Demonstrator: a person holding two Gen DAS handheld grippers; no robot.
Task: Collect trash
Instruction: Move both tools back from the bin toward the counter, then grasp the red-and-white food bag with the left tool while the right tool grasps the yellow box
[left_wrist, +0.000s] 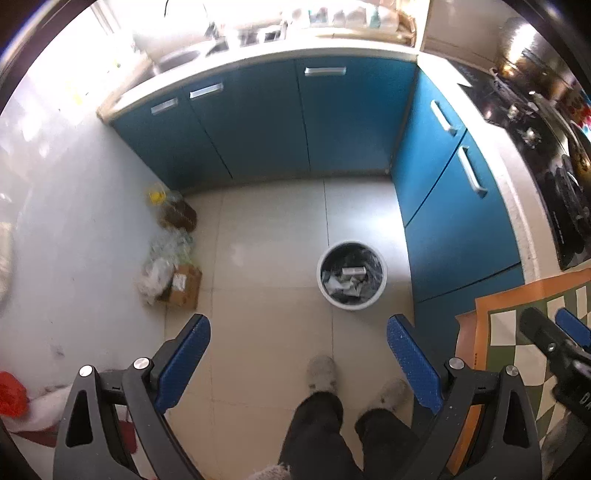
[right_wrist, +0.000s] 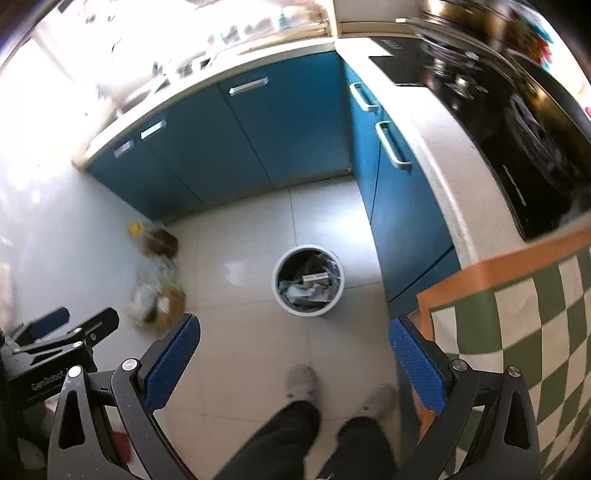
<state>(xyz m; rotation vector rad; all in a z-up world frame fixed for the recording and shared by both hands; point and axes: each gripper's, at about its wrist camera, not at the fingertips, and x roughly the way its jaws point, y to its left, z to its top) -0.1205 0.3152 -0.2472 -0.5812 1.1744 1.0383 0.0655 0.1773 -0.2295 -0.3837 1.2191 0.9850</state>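
Trash bin (left_wrist: 351, 275) stands upright on the tiled floor (left_wrist: 266, 236) near the blue cabinets (left_wrist: 303, 118), mouth facing up, holding scraps. Left gripper (left_wrist: 298, 338) and right gripper (right_wrist: 294, 338): fingers spread wide, empty.

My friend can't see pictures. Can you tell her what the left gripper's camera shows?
A round white trash bin with rubbish inside stands on the pale tiled floor, ahead of the open left gripper. Blue kitchen cabinets line the corner, and a brown cardboard box sits by the wall.

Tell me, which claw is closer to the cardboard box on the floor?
Left. The left claw hangs over the floor beside the cardboard box; the right claw is farther off, by the checkered cloth.
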